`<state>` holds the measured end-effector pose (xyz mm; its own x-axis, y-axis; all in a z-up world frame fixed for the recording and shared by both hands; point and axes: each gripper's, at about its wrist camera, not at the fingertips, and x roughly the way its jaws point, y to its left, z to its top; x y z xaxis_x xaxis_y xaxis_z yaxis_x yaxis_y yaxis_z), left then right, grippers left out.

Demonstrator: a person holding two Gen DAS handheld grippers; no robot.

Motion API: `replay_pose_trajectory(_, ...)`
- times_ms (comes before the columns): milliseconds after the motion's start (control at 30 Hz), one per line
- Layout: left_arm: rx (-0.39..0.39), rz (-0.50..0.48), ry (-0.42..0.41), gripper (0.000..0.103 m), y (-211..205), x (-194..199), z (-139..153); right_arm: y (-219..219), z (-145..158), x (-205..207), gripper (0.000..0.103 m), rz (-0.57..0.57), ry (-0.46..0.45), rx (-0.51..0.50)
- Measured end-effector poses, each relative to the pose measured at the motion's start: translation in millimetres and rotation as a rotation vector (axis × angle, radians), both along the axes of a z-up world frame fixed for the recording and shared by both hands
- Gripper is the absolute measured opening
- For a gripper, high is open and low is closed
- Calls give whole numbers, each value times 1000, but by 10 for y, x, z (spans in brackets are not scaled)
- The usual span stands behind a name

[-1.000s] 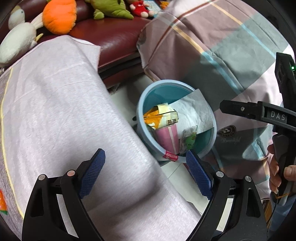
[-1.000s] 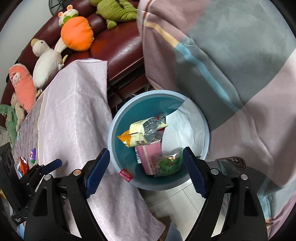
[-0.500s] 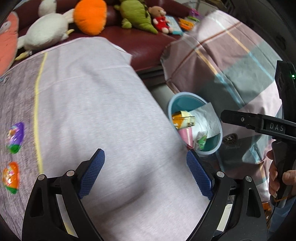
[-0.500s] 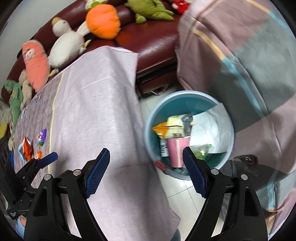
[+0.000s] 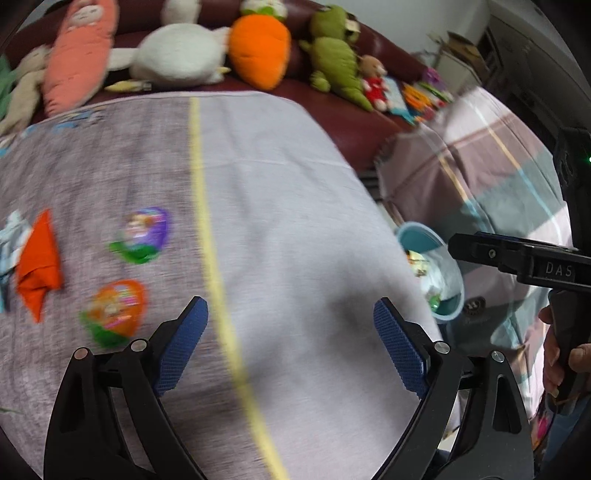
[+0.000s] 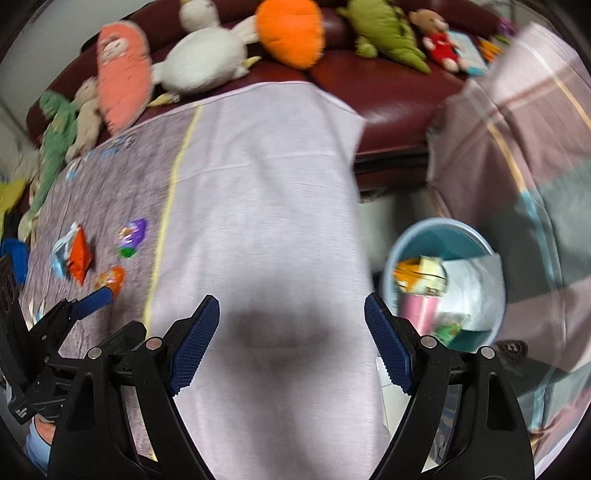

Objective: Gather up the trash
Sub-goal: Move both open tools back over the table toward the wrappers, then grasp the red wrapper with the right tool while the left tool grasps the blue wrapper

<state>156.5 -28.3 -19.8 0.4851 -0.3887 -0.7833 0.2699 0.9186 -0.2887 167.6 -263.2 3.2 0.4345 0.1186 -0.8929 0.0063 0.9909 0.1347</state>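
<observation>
Sofa (image 6: 388,99): dark red, glossy leather-like; one, along the far side.
Surface (image 5: 280,206): covered by a woven cloth, pale lilac on the right part, greyer on the left, with one yellow stripe (image 5: 201,206) between them. A second ago it filled only the left of the left wrist view; now it spreads across most of both views.
Checked cloth (image 6: 524,140): soft, pink, grey and teal blocks with thin yellow lines, draped at right.
Plush toys: six clearly seen on the sofa – a salmon carrot with a face (image 6: 118,70), a white duck (image 6: 207,59), an orange carrot (image 6: 291,31), a green dinosaur (image 6: 388,33), a small bear in red (image 6: 437,40), a green one at far left (image 6: 55,125).
Bin (image 6: 406,243): round, pale blue rim, teal inside, on the floor between the surface and the checked cloth; holds white paper, a pink cup and crinkled packets. Earlier it lay between the right tool's fingers; now it sits off to the right.
Trash on the surface: four wrappers, glossy – one orange-red (image 5: 38,258), one white-blue beside it (image 5: 11,236), one purple (image 5: 146,230), one orange-green (image 5: 116,306). None showed in the left wrist view a second ago.
Left tool (image 5: 291,347): black frame, blue ribbed pads, spread wide and empty over the cloth, right of the wrappers.
Right tool (image 6: 291,339): same build, released, nothing between its pads, above bare lilac cloth.
</observation>
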Motion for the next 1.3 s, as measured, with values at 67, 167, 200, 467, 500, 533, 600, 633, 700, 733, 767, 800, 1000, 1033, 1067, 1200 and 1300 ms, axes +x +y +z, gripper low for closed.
replay_pose_trajectory(67,-4,36,-3,92,214,-15,16,230,15,57,77,37,5,-6)
replay_pose_trajectory(167,5,104,-10,92,641,-31,50,597,28,167,77,97,14,-12)
replay_pose_trajectory(200,10,121,-14,92,766,-37,62,724,29,203,77,118,16,-13)
replay_pose_trajectory(467,76,312,-31,92,1935,-32,124,1622,-24,451,77,271,48,-17)
replay_pose_trajectory(500,81,332,-29,92,2048,-28,109,1706,-34,474,77,285,51,-16)
replay_pose_trajectory(533,84,354,-23,92,2180,-20,92,1821,-50,516,77,304,56,-14)
replay_pose_trajectory(600,89,387,-10,92,2380,17,45,2055,-84,602,77,341,67,-5)
replay_pose_trajectory(633,92,401,-2,92,2487,32,16,2138,-98,630,77,353,73,0)
replay_pose_trajectory(700,93,422,18,92,2658,90,-56,2374,-148,723,77,391,93,25)
replay_pose_trajectory(733,94,425,23,92,2709,108,-86,2482,-174,756,77,407,100,34)
replay_pose_trajectory(767,93,426,29,92,2772,132,-123,2562,-197,780,77,421,107,41)
replay_pose_trajectory(800,94,422,33,92,2804,142,-150,2706,-238,824,77,446,121,55)
replay_pose_trajectory(1000,95,399,48,92,2957,167,-289,3249,-461,1033,77,533,173,104)
replay_pose_trajectory(1033,94,398,50,92,2988,163,-305,3297,-498,1057,77,538,179,109)
replay_pose_trajectory(1067,93,397,50,92,3009,158,-313,3355,-546,1096,77,545,186,115)
replay_pose_trajectory(1200,83,390,50,92,3051,126,-333,3481,-717,1235,77,549,216,153)
replay_pose_trajectory(1300,81,378,50,92,3057,129,-345,3533,-825,1289,76,552,234,189)
